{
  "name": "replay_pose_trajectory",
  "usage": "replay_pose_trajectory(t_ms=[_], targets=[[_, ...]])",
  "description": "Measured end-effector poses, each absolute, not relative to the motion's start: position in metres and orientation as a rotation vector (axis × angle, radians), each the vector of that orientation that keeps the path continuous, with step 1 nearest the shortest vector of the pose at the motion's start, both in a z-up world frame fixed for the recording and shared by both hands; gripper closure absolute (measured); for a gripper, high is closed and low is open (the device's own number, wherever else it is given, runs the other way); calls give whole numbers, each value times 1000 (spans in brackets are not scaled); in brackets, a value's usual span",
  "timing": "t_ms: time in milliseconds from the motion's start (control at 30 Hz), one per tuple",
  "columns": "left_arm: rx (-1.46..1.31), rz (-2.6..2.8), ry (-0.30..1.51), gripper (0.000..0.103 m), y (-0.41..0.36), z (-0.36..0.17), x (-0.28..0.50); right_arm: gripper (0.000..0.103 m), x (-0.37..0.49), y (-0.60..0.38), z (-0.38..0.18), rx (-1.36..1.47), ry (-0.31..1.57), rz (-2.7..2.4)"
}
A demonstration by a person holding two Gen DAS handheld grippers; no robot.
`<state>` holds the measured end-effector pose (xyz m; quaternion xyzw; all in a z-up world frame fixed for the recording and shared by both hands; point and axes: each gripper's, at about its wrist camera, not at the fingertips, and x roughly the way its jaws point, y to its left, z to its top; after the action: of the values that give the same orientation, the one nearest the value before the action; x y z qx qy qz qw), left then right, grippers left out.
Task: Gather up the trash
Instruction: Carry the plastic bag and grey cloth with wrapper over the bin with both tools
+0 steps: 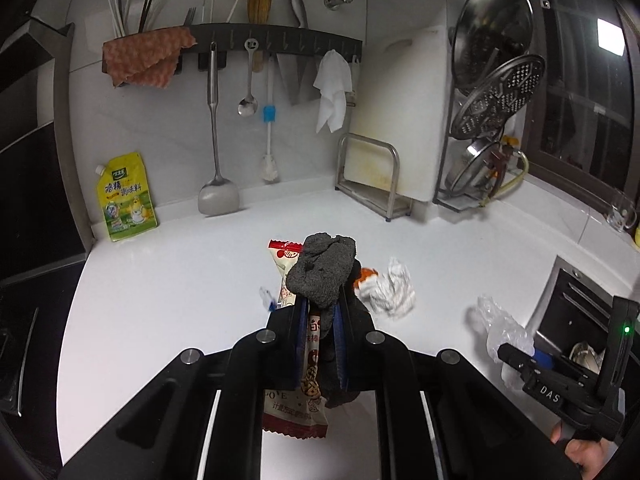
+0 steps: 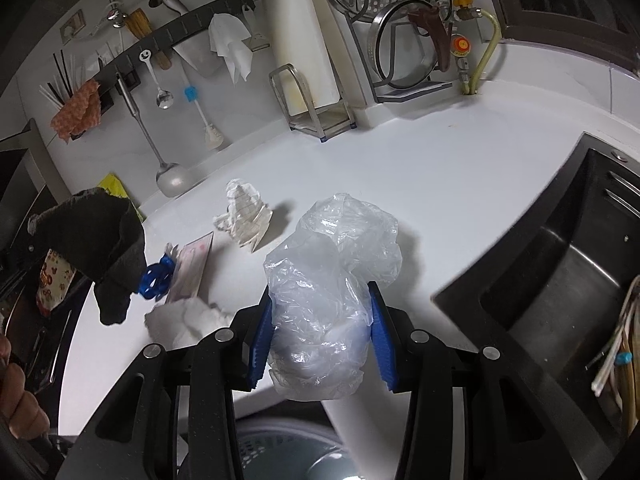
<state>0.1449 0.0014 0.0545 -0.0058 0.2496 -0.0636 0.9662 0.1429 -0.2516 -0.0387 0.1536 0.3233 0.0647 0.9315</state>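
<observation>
My left gripper (image 1: 320, 320) is shut on two things at once: a dark grey cloth (image 1: 324, 268) that flops over the fingertips, and a red-and-white snack wrapper (image 1: 310, 384) that hangs below them. Both are held above the white counter (image 1: 160, 280). The right wrist view shows the same cloth (image 2: 96, 236) and wrapper (image 2: 52, 280) at the far left. My right gripper (image 2: 320, 312) is shut on a crumpled clear plastic bag (image 2: 332, 280), with the blue pads (image 2: 258, 344) pressing its sides. On the counter lie a crumpled white paper (image 2: 244, 212), a white tissue (image 2: 184, 320), a pinkish flat wrapper (image 2: 192, 264) and a blue plastic ring (image 2: 154, 278).
A steel sink (image 2: 560, 280) opens at the right. A yellow seasoning pouch (image 1: 126, 198) leans on the back wall under a rail of hanging utensils (image 1: 248, 80). A cutting-board rack (image 1: 372, 176) and a lid rack (image 1: 488, 120) stand at the back. A round container (image 2: 280, 448) shows below the counter's front edge.
</observation>
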Motion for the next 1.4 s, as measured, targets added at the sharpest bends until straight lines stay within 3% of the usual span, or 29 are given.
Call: replay_pose_trajectory(t_ms=[900,1400], targets=[[-28,-229,499,91,33,28,-13,61,-28,-221,-46,361,655,114],[87,-333,510,91,-12,-21,-84,61,-85,-216,-75,320,681,135]])
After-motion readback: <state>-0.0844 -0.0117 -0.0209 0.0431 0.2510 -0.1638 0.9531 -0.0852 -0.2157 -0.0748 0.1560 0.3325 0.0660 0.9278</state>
